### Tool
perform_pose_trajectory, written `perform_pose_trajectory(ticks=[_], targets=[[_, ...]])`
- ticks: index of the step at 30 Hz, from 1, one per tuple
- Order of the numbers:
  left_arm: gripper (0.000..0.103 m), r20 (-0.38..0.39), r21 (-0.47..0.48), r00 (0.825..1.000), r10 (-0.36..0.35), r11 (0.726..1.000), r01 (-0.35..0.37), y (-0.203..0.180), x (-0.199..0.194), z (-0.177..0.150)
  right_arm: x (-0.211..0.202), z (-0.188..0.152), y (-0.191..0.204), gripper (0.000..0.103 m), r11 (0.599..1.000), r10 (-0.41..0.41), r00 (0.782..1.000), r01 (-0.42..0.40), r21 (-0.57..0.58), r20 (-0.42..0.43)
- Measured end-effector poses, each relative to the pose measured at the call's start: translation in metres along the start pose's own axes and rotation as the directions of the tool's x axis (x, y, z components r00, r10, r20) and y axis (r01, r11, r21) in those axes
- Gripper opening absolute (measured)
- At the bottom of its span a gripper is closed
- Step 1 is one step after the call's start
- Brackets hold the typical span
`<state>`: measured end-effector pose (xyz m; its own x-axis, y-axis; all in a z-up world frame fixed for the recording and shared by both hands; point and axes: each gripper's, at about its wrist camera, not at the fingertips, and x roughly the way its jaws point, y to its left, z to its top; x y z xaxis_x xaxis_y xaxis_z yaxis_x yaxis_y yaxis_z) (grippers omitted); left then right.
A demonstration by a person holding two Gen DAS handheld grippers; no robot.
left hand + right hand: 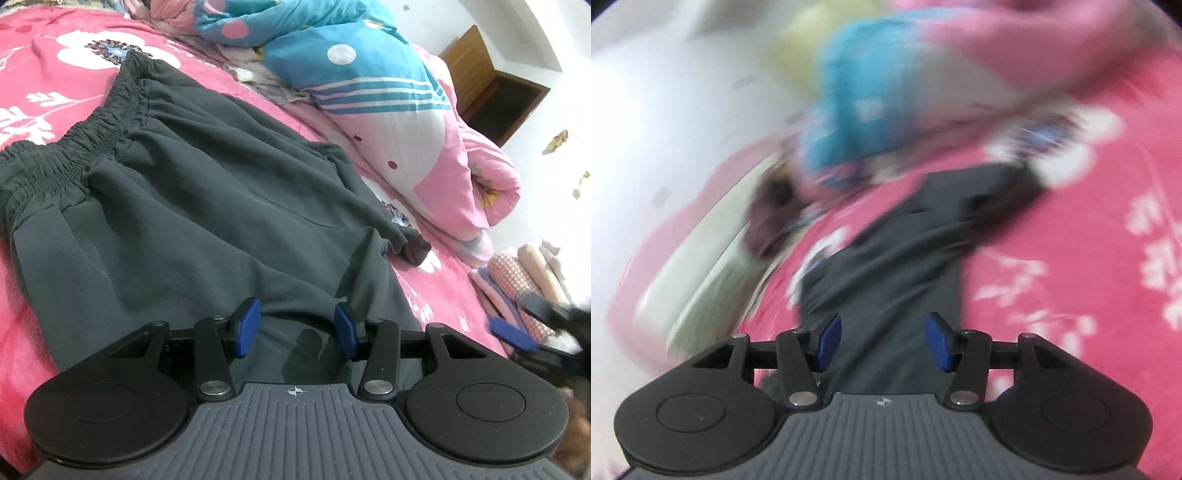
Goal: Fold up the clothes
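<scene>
Dark grey elasticated-waist cotton trousers lay flat on the pink floral bedsheet, long axis running waistband-left to legs-right; left gripper, jaws parted and empty, hovered over the near edge, nearer than the right gripper, also released.

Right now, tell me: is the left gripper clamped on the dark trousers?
No: the left gripper has its blue pads apart, and the dark trousers lie flat beneath, unpinched.
</scene>
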<state>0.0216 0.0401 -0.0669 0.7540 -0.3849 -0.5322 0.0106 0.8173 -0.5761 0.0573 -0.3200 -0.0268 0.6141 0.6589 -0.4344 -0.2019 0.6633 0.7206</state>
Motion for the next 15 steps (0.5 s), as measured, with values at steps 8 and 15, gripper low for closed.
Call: perform_pose_trajectory(ticks=[8, 15], targets=[[0.046, 0.101, 0.146, 0.994, 0.035, 0.988, -0.050, -0.028, -0.029, 0.016, 0.039, 0.046, -0.032, 0.054, 0.990, -0.110, 0.992, 0.103, 0.097, 0.067], [0.047, 0.167, 0.183, 0.985, 0.041, 0.980, -0.072, -0.067, 0.007, 0.071, 0.079, 0.099, -0.013, 0.054, 0.984, -0.159, 0.983, 0.165, -0.064, 0.090]])
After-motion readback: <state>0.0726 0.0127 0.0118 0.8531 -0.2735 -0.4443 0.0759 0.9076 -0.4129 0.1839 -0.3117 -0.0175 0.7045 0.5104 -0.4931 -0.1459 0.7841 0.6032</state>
